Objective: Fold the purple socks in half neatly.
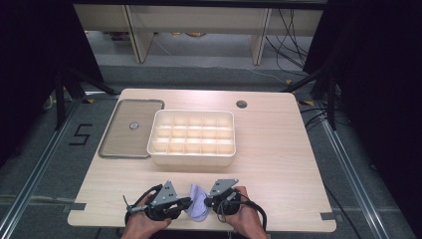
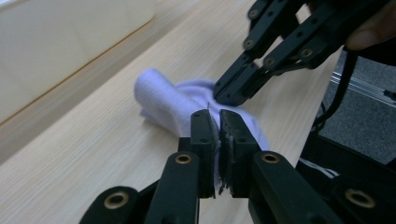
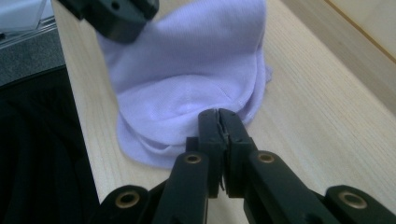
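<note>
The biggest risk, as I judge it, is the pale lilac sock (image 1: pixel 198 203) sliding off the near edge of the table (image 1: pixel 278 164): it lies bunched right at that edge, between the 2 claws, and a pull toward the person would carry it over. The next risk is one pinch slipping, since each claw bites only a thin fold of knit, so a tug from the other side could strip the cloth free. A smaller one is the 2 sets of black jaws knocking together, because they meet the sock very close to each other. The compartment box (image 1: pixel 191 138) and the flat lid (image 1: pixel 127 128) sit well beyond both claws, out of the way. The left claw (image 2: pixel 218 122) comes in low and nearly level, jaws clamped on a fold of the sock with fabric showing in the seam. The right claw (image 3: pixel 218 120) angles down from the opposite side, likewise closed on the sock's rim.
</note>
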Demonstrator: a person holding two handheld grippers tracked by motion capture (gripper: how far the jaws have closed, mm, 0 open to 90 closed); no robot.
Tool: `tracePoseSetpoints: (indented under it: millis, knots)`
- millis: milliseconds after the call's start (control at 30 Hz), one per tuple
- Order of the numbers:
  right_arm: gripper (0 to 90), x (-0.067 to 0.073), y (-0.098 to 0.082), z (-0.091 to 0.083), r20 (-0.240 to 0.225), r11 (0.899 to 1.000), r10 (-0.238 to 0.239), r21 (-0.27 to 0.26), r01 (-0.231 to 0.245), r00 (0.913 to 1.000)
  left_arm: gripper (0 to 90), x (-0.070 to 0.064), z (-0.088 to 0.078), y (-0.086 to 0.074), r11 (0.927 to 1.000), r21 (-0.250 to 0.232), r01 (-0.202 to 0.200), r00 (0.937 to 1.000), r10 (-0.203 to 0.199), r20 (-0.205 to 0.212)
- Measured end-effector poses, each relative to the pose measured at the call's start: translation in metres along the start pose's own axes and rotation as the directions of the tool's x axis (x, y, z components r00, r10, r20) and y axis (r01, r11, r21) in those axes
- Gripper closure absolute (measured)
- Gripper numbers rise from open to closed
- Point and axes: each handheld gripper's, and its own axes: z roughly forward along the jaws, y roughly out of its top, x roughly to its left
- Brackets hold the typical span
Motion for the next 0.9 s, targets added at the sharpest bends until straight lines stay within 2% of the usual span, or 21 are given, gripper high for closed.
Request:
tracePoseSetpoints:
  millis: [100, 133, 167, 200, 267, 333, 367, 433, 467, 500, 533, 567, 600, 633, 667, 700, 767, 800, 833, 867, 900]
  knots:
    - [88.6, 0.001, 0.0, -0.001, 0.006, 1.0, 0.018, 0.001, -0.018, 0.9998, 83.6, -0.008, 0.008, 0.004, 0.9997, -0.002, -0.023, 0.9995, 0.023, 0.023]
    - [88.6, 0.0, -0.001, 0.001, -0.002, 1.0, 0.015, -0.015, -0.015, 0.9999, 83.6, -0.01, 0.011, 0.004, 0.9993, 0.011, -0.035, 0.9991, 0.034, 0.024]
    - [88.6, -0.002, -0.002, 0.0, -0.018, 1.0, 0.029, -0.007, -0.029, 0.9994, 83.5, -0.013, 0.014, 0.005, 0.9981, 0.017, -0.06, 0.9979, 0.06, 0.024]
    - [88.7, -0.003, -0.004, -0.001, -0.03, 0.998, 0.068, -0.014, -0.068, 0.9972, 83.5, -0.015, 0.016, 0.005, 0.9983, 0.017, -0.055, 0.9978, 0.055, 0.037]
    - [88.5, -0.006, -0.008, -0.003, -0.045, 0.995, 0.093, -0.025, -0.094, 0.9946, 83.5, -0.019, 0.022, 0.003, 0.9969, 0.035, -0.071, 0.9964, 0.069, 0.048]
    - [87.9, -0.008, -0.011, -0.005, -0.059, 0.991, 0.125, -0.031, -0.127, 0.9904, 83.4, -0.019, 0.027, 0.002, 0.9883, 0.071, -0.135, 0.9898, 0.131, 0.058]
    - [87.9, -0.011, -0.011, -0.006, -0.055, 0.992, 0.119, -0.037, -0.121, 0.9914, 83.4, -0.022, 0.031, 0.001, 0.992, 0.069, -0.106, 0.9933, 0.102, 0.054]
    - [87.9, -0.014, -0.01, -0.011, -0.032, 0.992, 0.117, -0.042, -0.119, 0.9926, 83.4, -0.022, 0.036, 0.0, 0.9895, 0.078, -0.122, 0.9916, 0.118, 0.052]
    - [87.9, -0.016, -0.009, -0.015, -0.016, 0.991, 0.119, -0.06, -0.12, 0.9928, 83.3, -0.022, 0.037, 0.0, 0.9886, 0.084, -0.125, 0.9906, 0.119, 0.066]
    - [87.9, -0.016, -0.008, -0.018, -0.018, 0.988, 0.137, -0.068, -0.138, 0.9904, 83.3, -0.02, 0.038, 0.0, 0.9851, 0.102, -0.138, 0.9891, 0.132, 0.065]
    - [87.9, -0.02, -0.006, -0.022, -0.004, 0.988, 0.124, -0.092, -0.124, 0.9923, 83.3, -0.022, 0.04, 0.0, 0.9905, 0.087, -0.107, 0.992, 0.1, 0.077]
    - [87.9, -0.02, -0.005, -0.024, -0.001, 0.987, 0.122, -0.106, -0.122, 0.9925, 83.3, -0.019, 0.039, 0.0, 0.9853, 0.104, -0.136, 0.9895, 0.129, 0.065]
    - [87.9, -0.02, -0.002, -0.028, -0.004, 0.985, 0.126, -0.115, -0.125, 0.992, 83.2, -0.018, 0.039, 0.0, 0.9844, 0.094, -0.148, 0.9875, 0.142, 0.067]
    - [88.0, -0.019, 0.0, -0.03, -0.011, 0.986, 0.106, -0.131, -0.107, 0.9943, 83.2, -0.02, 0.04, -0.002, 0.9912, 0.081, -0.105, 0.993, 0.1, 0.064]
    - [87.9, -0.016, 0.003, -0.031, -0.013, 0.983, 0.118, -0.143, -0.119, 0.9929, 83.2, -0.02, 0.04, -0.002, 0.9909, 0.082, -0.107, 0.9927, 0.102, 0.065]
    - [87.9, -0.016, 0.006, -0.031, -0.021, 0.985, 0.101, -0.138, -0.103, 0.9946, 83.2, -0.019, 0.039, -0.001, 0.9864, 0.095, -0.134, 0.9896, 0.129, 0.065]
    - [87.9, -0.013, 0.013, -0.026, -0.025, 0.987, 0.086, -0.137, -0.089, 0.996, 83.1, -0.021, 0.039, -0.001, 0.9856, 0.103, -0.134, 0.9901, 0.129, 0.055]
    - [87.9, -0.012, 0.017, -0.021, -0.035, 0.989, 0.063, -0.131, -0.067, 0.9974, 83.0, -0.02, 0.039, -0.001, 0.983, 0.094, -0.157, 0.9865, 0.152, 0.06]
    - [87.9, -0.012, 0.017, -0.021, -0.035, 0.989, 0.063, -0.131, -0.067, 0.9974, 82.8, -0.02, 0.039, -0.001, 0.983, 0.094, -0.157, 0.9865, 0.152, 0.06]
    - [88.0, -0.011, 0.02, -0.013, -0.041, 0.993, 0.043, -0.105, -0.047, 0.9983, 82.6, -0.021, 0.039, -0.001, 0.9841, 0.096, -0.149, 0.9877, 0.144, 0.061]
    - [88.0, -0.012, 0.019, -0.01, -0.034, 0.995, 0.042, -0.086, -0.045, 0.9985, 82.1, -0.021, 0.039, -0.002, 0.9899, 0.087, -0.113, 0.9915, 0.106, 0.075]
